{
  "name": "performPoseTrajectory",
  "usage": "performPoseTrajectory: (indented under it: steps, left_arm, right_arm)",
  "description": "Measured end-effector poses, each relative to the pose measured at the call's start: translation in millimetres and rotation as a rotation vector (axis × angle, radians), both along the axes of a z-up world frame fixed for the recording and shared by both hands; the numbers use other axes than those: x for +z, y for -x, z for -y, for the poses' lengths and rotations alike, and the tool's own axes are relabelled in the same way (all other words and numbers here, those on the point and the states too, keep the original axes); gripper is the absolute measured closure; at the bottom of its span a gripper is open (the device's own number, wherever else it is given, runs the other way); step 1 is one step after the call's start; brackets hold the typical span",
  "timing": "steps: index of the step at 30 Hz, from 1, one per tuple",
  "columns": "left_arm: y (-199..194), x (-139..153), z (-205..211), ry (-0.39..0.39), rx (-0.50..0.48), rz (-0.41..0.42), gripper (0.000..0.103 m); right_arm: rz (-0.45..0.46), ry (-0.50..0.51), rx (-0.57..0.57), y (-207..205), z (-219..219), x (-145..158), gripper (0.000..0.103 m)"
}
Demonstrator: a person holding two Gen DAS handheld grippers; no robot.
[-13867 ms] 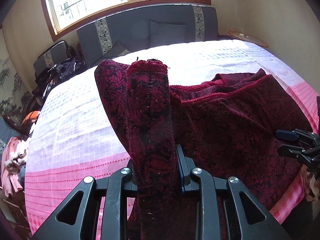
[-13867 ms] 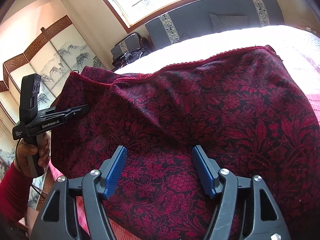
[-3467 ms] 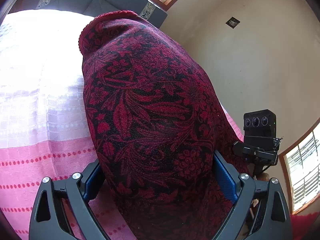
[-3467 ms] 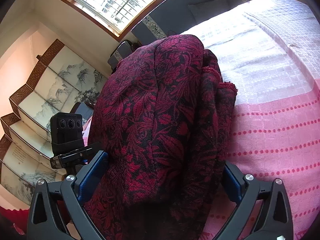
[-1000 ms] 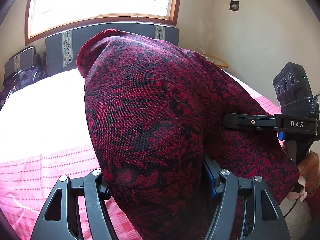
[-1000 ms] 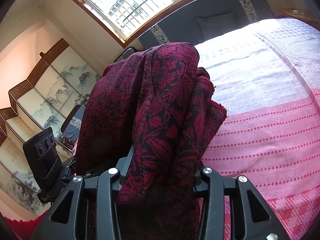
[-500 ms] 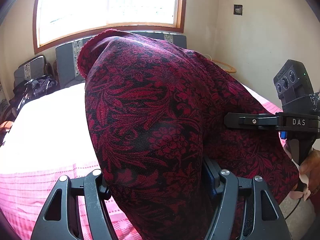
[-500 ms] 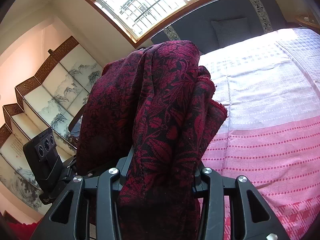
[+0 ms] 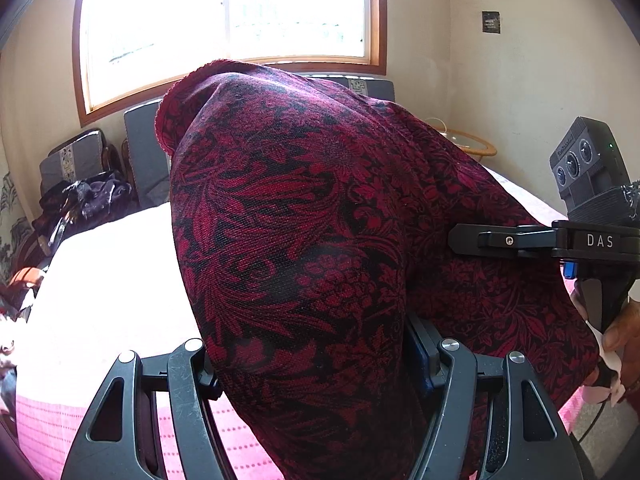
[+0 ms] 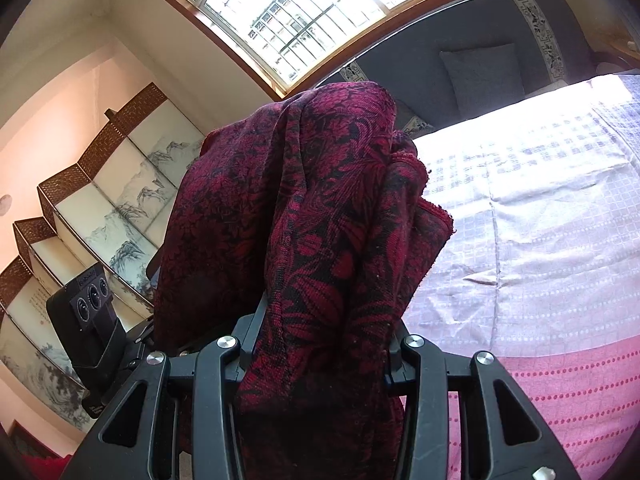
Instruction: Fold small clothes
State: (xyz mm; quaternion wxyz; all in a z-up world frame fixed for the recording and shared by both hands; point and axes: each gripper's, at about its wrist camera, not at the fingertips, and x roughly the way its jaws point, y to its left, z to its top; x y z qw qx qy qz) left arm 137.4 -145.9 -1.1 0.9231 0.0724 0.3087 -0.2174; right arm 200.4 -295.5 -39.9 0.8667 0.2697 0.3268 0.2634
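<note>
We hold a dark red floral garment (image 9: pixel 304 248) up above the bed (image 9: pixel 104 280), one tool in each hand. Our left tool (image 9: pixel 316 364) is clamped on a thick bunch of the cloth: the fabric fills the whole gap between its black fingers and spills down past them, with a sliver of blue pad showing at the right finger. Our right tool (image 10: pixel 316 344) likewise grips a gathered bundle of the same garment (image 10: pixel 320 240), the folds rising from between its fingers and draping over them, so the fingertips are hidden in both wrist views. From the left wrist, the right tool (image 9: pixel 500 238) reaches into the cloth from the side, its handle held by a hand (image 9: pixel 624 332) at the frame's edge. From the right wrist, the left tool's camera housing (image 10: pixel 90 300) shows just beside the hanging cloth, on the side away from the bed. The bedspread (image 10: pixel 540 240) is white in its upper part and pink with dotted lines nearer to us. At the head of the bed stand a grey headboard (image 10: pixel 480 40) and a window (image 9: pixel 224 28); a painted folding screen (image 10: pixel 100 208) runs along the wall beyond the garment.
</note>
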Motion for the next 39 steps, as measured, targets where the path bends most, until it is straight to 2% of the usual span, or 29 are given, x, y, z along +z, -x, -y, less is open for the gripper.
performPoseTrajectory:
  steps: [5, 13, 21, 39]
  left_arm:
    - [-19, -1, 6, -0.028, 0.002, 0.023, 0.035]
    - [-78, 2, 7, -0.034, 0.004, 0.064, 0.035]
    - [-135, -8, 5, -0.054, 0.008, 0.080, 0.035]
    - [-200, -38, 4, -0.085, 0.026, 0.064, 0.035]
  right_arm:
    - [0.014, 0.005, -0.012, -22, 0, -4, 0.064]
    - [0.039, 0.014, -0.030, -63, 4, -3, 0.064]
    - [0.040, 0.032, -0.038, -102, -1, -4, 0.064]
    - [-0.005, 0.064, -0.045, -160, -32, -4, 0.064]
